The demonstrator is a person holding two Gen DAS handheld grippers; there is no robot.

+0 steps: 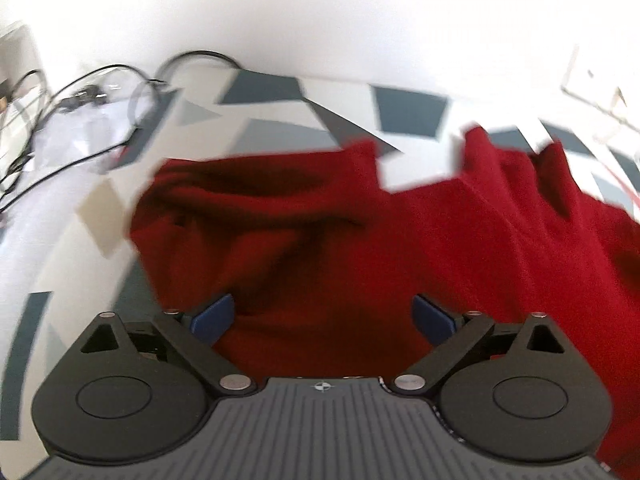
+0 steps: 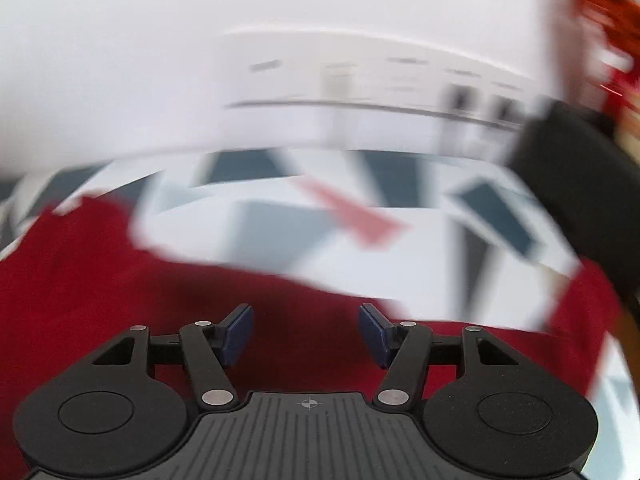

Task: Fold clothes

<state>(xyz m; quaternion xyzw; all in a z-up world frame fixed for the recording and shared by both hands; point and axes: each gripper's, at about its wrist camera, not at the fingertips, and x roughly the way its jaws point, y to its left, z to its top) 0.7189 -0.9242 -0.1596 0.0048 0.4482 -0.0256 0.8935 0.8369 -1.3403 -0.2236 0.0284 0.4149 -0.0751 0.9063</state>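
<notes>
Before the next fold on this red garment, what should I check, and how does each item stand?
1. Left gripper free: ok, jaws apart, nothing pinched.
2. Right gripper free: ok, jaws apart, nothing pinched.
3. Red garment on the patterned cloth: ok.
4. Garment flat: not ok, wrinkled and bunched at its far edge.
5. Cables away from the garment: ok, off to the left.
6. Edge to grasp located: cannot tell, both views are blurred.

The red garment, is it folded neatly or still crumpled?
Crumpled: the red garment lies in loose wrinkles and bunched ridges on the patterned cloth, with uneven edges.
</notes>
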